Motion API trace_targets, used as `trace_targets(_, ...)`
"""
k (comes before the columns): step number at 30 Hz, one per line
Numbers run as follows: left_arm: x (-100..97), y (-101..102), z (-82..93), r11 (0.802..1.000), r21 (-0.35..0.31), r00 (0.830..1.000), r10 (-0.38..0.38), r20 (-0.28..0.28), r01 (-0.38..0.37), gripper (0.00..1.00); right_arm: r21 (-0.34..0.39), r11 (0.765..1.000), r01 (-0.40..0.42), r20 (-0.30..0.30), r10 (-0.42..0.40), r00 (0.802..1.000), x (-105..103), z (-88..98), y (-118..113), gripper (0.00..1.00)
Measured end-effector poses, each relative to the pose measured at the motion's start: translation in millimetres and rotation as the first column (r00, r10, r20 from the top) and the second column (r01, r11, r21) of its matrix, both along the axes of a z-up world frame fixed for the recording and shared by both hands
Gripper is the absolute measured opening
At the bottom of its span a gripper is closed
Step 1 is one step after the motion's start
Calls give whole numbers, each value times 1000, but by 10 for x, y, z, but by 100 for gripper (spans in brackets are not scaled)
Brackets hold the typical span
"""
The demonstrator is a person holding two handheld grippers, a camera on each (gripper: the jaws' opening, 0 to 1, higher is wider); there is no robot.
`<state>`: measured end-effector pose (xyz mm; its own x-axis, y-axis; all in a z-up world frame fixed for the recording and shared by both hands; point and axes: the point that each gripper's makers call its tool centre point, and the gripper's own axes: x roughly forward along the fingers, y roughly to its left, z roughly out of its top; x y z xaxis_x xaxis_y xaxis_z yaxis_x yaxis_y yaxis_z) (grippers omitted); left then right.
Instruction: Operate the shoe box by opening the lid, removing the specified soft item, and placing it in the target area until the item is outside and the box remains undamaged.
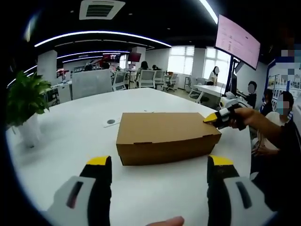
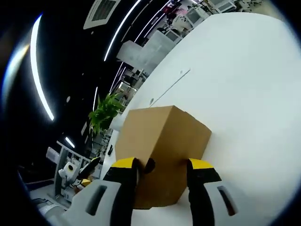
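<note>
The shoe box [image 1: 167,136] lies flat on the white bench [image 1: 75,136], roughly in the middle of it, a plain brown cardboard carton with its lid down all round and no gap showing along the front edge. Nothing soft lies outside it, so I judge the task barely begun: the lid is yet to be lifted, the item is yet to come out, and no target area is marked that I can pick out. At the box's right end the right tongs [image 1: 212,120] meet the top corner, yellow tips against the cardboard, held by a person's hand reaching in from the right. In the right gripper view those tongs [image 2: 162,165] stand spread with the near corner of the box [image 2: 164,141] between the tips; whether they press on it or merely bracket it I cannot tell. The left tongs [image 1: 160,165] hover on the near side of the box, spread wide, holding nothing, aimed at its long front face and apart from it. A potted plant [image 1: 23,101] stands at the left edge of the bench. A small round cable port [image 1: 111,122] sits in the bench beyond the box's far left corner, with office desks and chairs behind.
</note>
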<state>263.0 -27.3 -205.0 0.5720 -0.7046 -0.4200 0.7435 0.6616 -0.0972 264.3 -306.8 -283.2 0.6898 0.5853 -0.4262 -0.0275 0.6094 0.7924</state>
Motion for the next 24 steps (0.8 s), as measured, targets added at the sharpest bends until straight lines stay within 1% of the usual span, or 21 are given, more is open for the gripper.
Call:
trace_targets(3, 6, 4, -14, 1000, 16, 1000, -3, 8, 3, 83, 14, 1000, -13, -32, 14, 999, -24, 5, 37, 41)
trace_targets(5, 7, -3, -17, 1000, 8, 1000, -7, -1, 7, 83, 20, 1000, -20, -45, 20, 999, -36, 13, 48, 40)
trace_targets(9, -5, -12, -20, 1000, 7, 1000, -14, 3, 14, 83, 32, 999, -42, -68, 44, 997, -63, 27, 84, 38)
trace_targets(11, -17, -1, -44, 999, 27, 1000, -19, 9, 19, 81, 41, 998, -51, -75, 54, 996, -59, 29, 57, 35)
trace_targets(12, -16, 11, -60, 999, 34, 1000, -14, 7, 14, 82, 62, 997, -52, -86, 57, 995, -66, 48, 60, 34)
trace_targets(14, -26, 25, -81, 999, 44, 1000, -15, 5, 14, 81, 55, 997, -60, -88, 64, 994, -78, 63, 71, 32)
trace_targets(16, -35, 34, -88, 999, 45, 1000, -18, 3, 18, 77, 47, 997, -67, -91, 71, 993, -86, 79, 85, 31)
trace_targets(19, -24, 47, -89, 999, 49, 1000, -21, 12, 20, 77, 22, 997, -74, -86, 76, 993, -91, 86, 94, 31)
trace_targets(21, 11, 42, -99, 999, 48, 1000, -17, 4, 17, 77, 29, 997, -67, -83, 69, 994, -106, 80, 91, 31)
trace_targets(24, 19, 11, -80, 999, 42, 1000, -26, 8, 25, 77, 35, 997, -63, -84, 66, 994, -110, 82, 100, 30)
